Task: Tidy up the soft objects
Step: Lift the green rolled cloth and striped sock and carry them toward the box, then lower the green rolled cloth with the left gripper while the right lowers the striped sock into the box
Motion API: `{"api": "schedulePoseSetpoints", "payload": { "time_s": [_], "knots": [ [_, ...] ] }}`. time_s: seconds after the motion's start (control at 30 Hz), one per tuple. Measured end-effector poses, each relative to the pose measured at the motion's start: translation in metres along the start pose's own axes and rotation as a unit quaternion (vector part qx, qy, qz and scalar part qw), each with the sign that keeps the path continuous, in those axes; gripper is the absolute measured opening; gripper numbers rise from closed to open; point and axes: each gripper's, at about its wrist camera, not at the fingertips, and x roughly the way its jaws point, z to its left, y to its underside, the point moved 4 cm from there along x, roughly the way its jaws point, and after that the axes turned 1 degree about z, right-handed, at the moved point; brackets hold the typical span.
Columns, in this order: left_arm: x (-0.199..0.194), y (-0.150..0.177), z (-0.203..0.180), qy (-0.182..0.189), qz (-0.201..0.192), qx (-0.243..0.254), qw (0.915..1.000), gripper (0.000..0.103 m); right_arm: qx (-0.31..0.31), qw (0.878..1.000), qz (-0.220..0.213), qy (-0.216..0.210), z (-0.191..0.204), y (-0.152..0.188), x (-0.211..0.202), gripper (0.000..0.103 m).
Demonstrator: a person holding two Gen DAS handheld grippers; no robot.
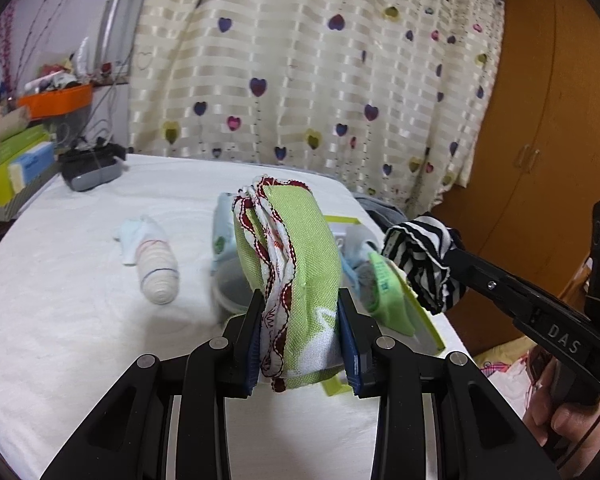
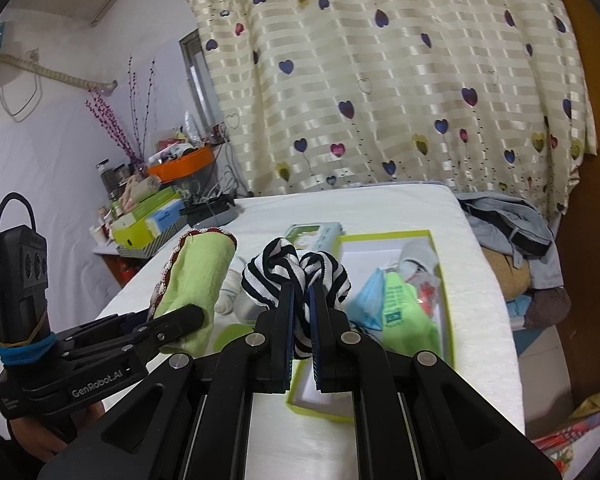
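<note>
My left gripper (image 1: 300, 300) is shut on a folded green cloth with red-and-white scalloped trim (image 1: 296, 252), held upright above the white table; the same green cloth (image 2: 200, 280) shows at the left of the right wrist view. My right gripper (image 2: 300, 292) is shut on a black-and-white striped fabric piece (image 2: 296, 276), also in the left wrist view as the striped piece (image 1: 424, 260) at the right. Below both lies a lime-rimmed box (image 2: 444, 264) with a green cloth (image 2: 404, 312), a blue piece (image 2: 366, 300) and a grey item inside. A rolled white sock (image 1: 158, 268) lies on the table at left.
The white padded table (image 1: 60, 300) ends at a heart-patterned curtain (image 1: 320, 60). A black-and-grey device (image 1: 90, 166) sits at the far left corner beside stacked boxes (image 1: 12, 168) and an orange basket (image 1: 56, 100). A heap of clothes (image 2: 516, 236) lies off the table's right edge.
</note>
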Motion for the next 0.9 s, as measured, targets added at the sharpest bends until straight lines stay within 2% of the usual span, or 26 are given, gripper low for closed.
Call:
{"api": "schedulePoseSetpoints", "payload": {
  "time_s": [0.47, 0.9],
  "knots": [
    [0.041, 0.023, -0.037, 0.048, 0.061, 0.021, 0.9968, 0.032, 0.037, 0.998, 0.031, 0.037, -0.049, 0.023, 0.007, 0.008],
    [0.073, 0.043, -0.055, 0.062, 0.112, 0.038, 0.9910, 0.032, 0.058, 0.994, 0.076, 0.052, -0.076, 0.049, 0.026, 0.008]
  ]
}}
